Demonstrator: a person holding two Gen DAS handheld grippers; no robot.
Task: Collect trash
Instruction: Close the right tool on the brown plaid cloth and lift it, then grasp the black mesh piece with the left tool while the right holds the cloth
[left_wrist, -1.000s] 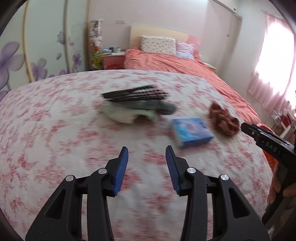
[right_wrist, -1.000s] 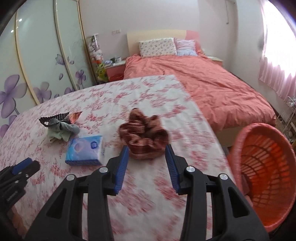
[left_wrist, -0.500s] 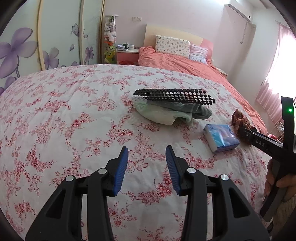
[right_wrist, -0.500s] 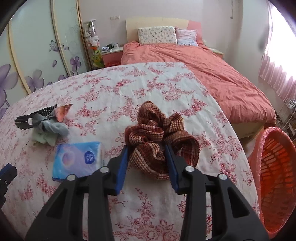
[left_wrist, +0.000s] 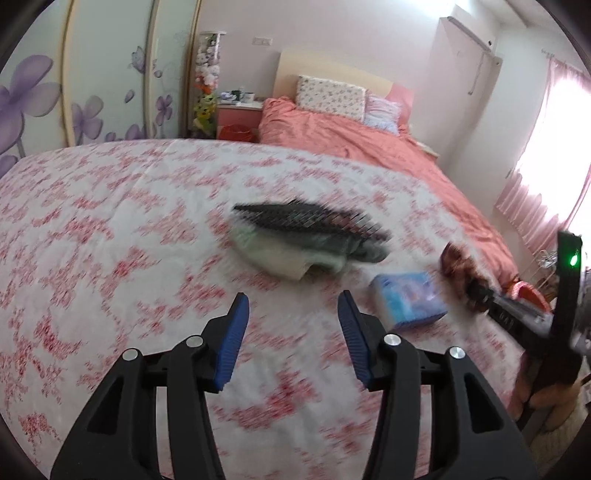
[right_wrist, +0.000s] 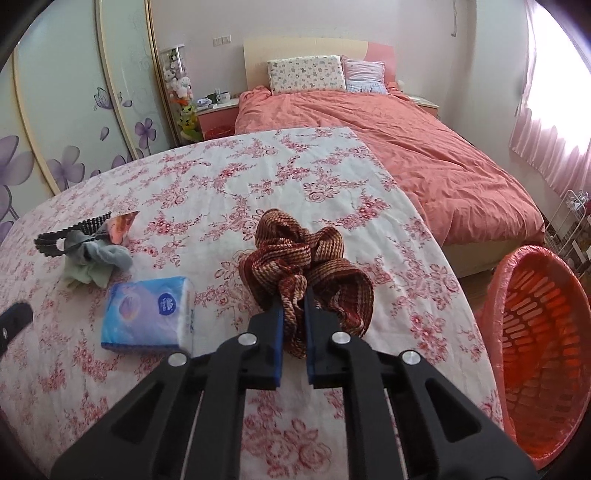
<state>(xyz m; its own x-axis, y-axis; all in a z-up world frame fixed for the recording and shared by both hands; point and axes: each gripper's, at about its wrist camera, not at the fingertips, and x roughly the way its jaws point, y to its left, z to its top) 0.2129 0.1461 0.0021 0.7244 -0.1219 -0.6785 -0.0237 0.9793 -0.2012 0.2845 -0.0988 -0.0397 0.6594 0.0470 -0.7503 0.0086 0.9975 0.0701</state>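
My right gripper (right_wrist: 294, 334) has just been closing and is now clamped on a fold of the brown scrunchie (right_wrist: 306, 266), cloth pinched between the blue pads (right_wrist: 277, 343). The scrunchie sits on the table (right_wrist: 258, 177), which has a red-flowered cloth, dead centre of the right wrist view and right at the tips.

At 9 o'clock from the scrunchie, just beside it, lies a blue tissue pack (right_wrist: 147, 314). Further out at 10 o'clock there's a pale sock bundle (right_wrist: 98, 262) with a black checked strip (right_wrist: 74, 234) lying on it and a small orange wrapper (right_wrist: 122, 225) touching it. At 3 o'clock, off the table edge and lower, is the orange basket (right_wrist: 535, 332); I see only its rim and slotted wall.

My left gripper (left_wrist: 293, 306) has just been opening; the jaws stand apart with nothing between them, hanging over bare tablecloth (left_wrist: 110, 240). The left wrist view is blurred. From it the sock bundle (left_wrist: 288, 254) and checked strip (left_wrist: 310, 218) are at 12 o'clock, the tissue pack (left_wrist: 406, 299) at 2 o'clock, the scrunchie (left_wrist: 461, 266) at 3 o'clock with the right gripper on it, its tips hidden.

Behind the table stands a bed (right_wrist: 406, 147) with a coral cover.
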